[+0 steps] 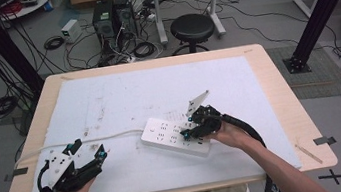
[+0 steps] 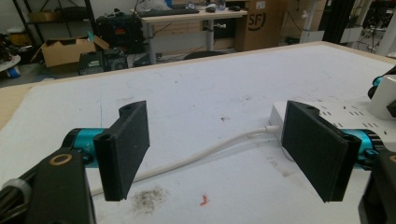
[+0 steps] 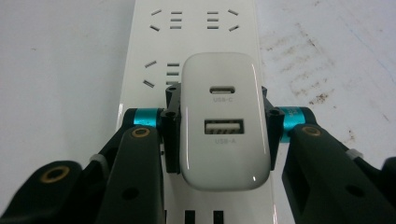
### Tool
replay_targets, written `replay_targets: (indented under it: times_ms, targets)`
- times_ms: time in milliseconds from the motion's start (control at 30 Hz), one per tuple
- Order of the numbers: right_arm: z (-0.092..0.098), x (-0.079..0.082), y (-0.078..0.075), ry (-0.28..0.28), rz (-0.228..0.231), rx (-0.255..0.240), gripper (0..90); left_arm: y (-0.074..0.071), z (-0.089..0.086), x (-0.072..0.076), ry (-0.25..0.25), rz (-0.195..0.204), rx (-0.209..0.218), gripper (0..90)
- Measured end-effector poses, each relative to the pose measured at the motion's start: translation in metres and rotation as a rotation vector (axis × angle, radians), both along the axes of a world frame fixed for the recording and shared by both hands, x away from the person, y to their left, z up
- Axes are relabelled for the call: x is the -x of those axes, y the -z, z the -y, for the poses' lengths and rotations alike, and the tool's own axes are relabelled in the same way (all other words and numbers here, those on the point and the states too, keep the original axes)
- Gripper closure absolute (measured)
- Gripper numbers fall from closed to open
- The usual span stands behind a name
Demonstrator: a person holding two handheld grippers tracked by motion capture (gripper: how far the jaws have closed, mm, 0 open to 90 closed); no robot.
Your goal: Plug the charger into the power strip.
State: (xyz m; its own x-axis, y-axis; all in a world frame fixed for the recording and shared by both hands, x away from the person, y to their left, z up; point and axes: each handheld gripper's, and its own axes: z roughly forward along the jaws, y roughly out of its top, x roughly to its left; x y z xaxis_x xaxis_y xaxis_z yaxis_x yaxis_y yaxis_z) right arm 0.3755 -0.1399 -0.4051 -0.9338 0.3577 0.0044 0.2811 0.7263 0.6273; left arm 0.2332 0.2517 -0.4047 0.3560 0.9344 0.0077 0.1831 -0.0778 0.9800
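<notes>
Item: white power strip (image 1: 175,136), lying flat on the table (image 1: 281,105), slightly right of the middle and nearer the front edge than the back, set aslant. Its white cord (image 1: 89,139) ran leftward across the mat toward the left edge.

Item: white USB charger (image 3: 225,122), with one USB-C and one USB-A port, positioned over the power strip's near end; whether its pins were seated could not be told.

Open room: the back half of the table was bare mat up to the back edge; a broad bare stretch also lay between the power strip and the right edge, and between the two claws along the front edge.

Surface: white padded mat (image 1: 123,95) covering most of the wooden table, marked with grey smudges and a small red fleck (image 2: 204,200) near the left claw.

Room: grey floor with tangled cables, a black stool (image 1: 192,28) beyond the back edge, computer towers (image 1: 113,16), cardboard boxes, dark frame posts either side.

Right claw (image 3: 219,126): closed against both sides of the USB charger, gripping it; hand reaching in from the front edge, angled down over the power strip.

Left claw (image 2: 229,154): jaws spread wide, nothing between the pads; resting low near the front-left corner, pointing toward the cord and power strip, well apart from both.
</notes>
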Motion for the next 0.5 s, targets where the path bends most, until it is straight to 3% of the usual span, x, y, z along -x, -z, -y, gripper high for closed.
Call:
replay_targets:
  times_ms: [233, 267, 400, 433, 500]
  targets:
    - [0.004, -0.004, 0.002, -0.003, -0.028, -0.031, 63.9, -0.002, 0.000, -0.001, 0.003, -0.005, -0.005, 23.6]
    - [0.006, -0.006, 0.004, 0.000, -0.053, -0.051, 63.8, -0.002, 0.001, -0.001, 0.004, -0.005, -0.006, 23.6]
    - [0.006, -0.004, 0.005, 0.011, -0.035, -0.059, 63.8, -0.002, 0.004, -0.002, 0.013, -0.005, -0.010, 23.6]
    - [0.002, 0.006, 0.005, 0.025, 0.025, -0.029, 63.8, -0.002, 0.004, -0.003, 0.013, -0.006, -0.012, 23.6]
    - [0.004, 0.002, 0.006, 0.025, 0.000, -0.049, 63.8, -0.002, 0.004, -0.004, 0.013, -0.010, -0.013, 23.6]
